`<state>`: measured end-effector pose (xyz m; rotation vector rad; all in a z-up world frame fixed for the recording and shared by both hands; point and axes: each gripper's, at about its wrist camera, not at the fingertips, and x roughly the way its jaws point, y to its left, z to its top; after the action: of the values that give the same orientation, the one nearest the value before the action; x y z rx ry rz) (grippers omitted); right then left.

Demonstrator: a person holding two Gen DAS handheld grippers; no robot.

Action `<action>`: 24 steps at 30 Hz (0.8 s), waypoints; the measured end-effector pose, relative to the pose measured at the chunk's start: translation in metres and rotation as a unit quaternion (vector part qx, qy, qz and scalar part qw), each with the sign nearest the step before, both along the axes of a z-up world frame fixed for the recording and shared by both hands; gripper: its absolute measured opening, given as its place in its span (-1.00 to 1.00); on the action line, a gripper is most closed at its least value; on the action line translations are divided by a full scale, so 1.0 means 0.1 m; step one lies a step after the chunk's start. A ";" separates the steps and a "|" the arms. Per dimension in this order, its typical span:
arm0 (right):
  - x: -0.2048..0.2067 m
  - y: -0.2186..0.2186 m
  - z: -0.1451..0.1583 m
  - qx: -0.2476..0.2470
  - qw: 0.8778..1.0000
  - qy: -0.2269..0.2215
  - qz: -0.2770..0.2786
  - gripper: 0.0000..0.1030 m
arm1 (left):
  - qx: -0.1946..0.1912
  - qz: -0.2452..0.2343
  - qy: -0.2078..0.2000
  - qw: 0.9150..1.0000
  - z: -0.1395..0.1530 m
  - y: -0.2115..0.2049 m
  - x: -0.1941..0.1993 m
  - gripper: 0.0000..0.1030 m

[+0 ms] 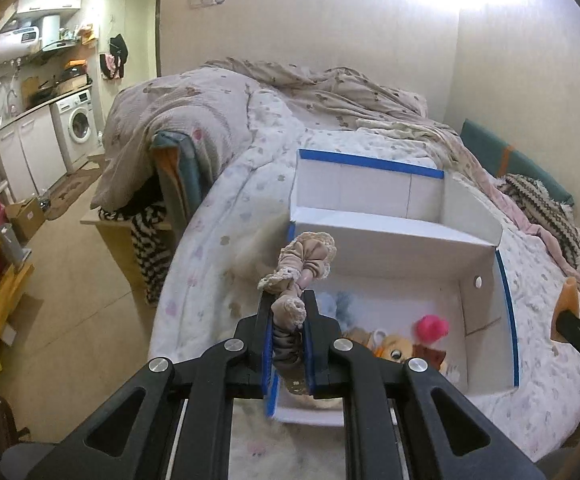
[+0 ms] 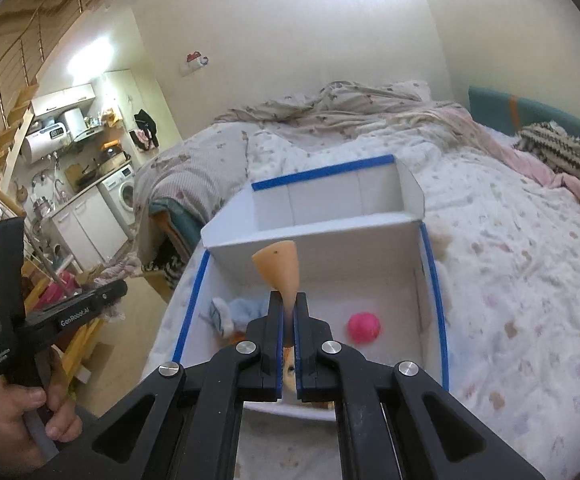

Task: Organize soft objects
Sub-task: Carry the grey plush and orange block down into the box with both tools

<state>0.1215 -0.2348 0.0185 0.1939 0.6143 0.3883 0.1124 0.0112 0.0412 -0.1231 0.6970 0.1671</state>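
A white box (image 1: pixel 394 228) with blue-taped edges lies open on the bed, also in the right wrist view (image 2: pixel 314 228). In its near compartment lie a pink ball (image 1: pixel 432 327) (image 2: pixel 364 326), a blue plush (image 1: pixel 338 304) (image 2: pixel 235 310) and an orange plush (image 1: pixel 394 352). My left gripper (image 1: pixel 287 298) is shut on a beige lace-trimmed scrunchie (image 1: pixel 306 266), held above the box's near left corner. My right gripper (image 2: pixel 288 300) is shut on an orange cone-shaped soft piece (image 2: pixel 279 270) above the near compartment; the piece shows at the right edge of the left wrist view (image 1: pixel 568 300).
The bed (image 2: pixel 510 280) carries a white printed quilt, with rumpled beige bedding (image 1: pixel 330 88) behind the box and a striped knit (image 2: pixel 562 156) at the far right. A kitchen with a washing machine (image 1: pixel 75 128) lies far left. My hand holds the left gripper's handle (image 2: pixel 21 404).
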 end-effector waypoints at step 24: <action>1.02 0.13 -1.17 -0.055 0.988 0.141 -0.003 -0.89 | 0.026 -0.056 0.094 0.994 -1.08 -0.54 1.21 -0.78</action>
<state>0.2234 -0.2215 -0.0989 0.1466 0.9115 0.3233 0.2334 -0.0423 -0.0671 -0.0176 0.8835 0.0896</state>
